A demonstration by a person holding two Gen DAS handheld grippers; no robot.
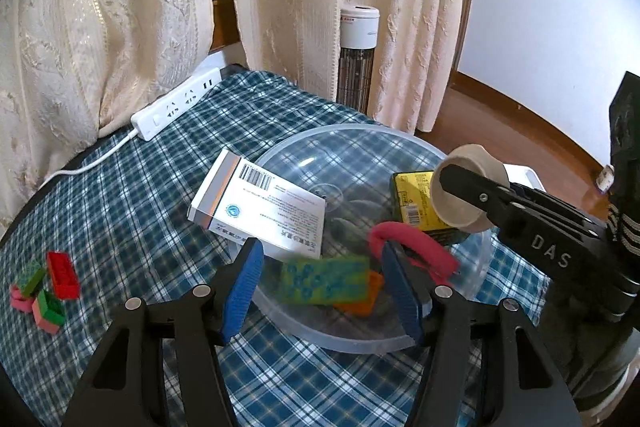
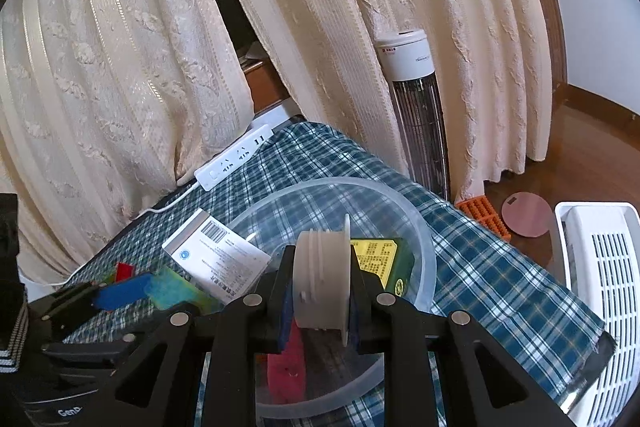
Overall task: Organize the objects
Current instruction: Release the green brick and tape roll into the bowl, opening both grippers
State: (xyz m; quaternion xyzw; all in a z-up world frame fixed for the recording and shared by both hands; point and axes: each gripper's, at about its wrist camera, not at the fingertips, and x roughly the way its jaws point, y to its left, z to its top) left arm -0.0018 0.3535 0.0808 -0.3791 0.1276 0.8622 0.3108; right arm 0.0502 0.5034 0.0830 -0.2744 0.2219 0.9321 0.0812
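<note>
The right gripper (image 2: 322, 291) pinches a white spool (image 2: 320, 281) over the clear bowl (image 1: 472, 267), near the tabletop's (image 1: 160, 195) right edge. The left gripper (image 1: 322, 287) hangs with fingers spread and nothing between them, above a green sponge (image 1: 324, 283) in the bowl beside a pink ring (image 1: 416, 247), yellow box (image 1: 412, 203) and white carton (image 1: 260, 207). Blocks (image 1: 48, 287) sit at the left edge.

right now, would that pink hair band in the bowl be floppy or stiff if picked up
Probably floppy: the pink hair band looks like soft fabric, draped in a loose arch. Likely light and unlikely to roll. It may sag or slip between the left tongs.
</note>
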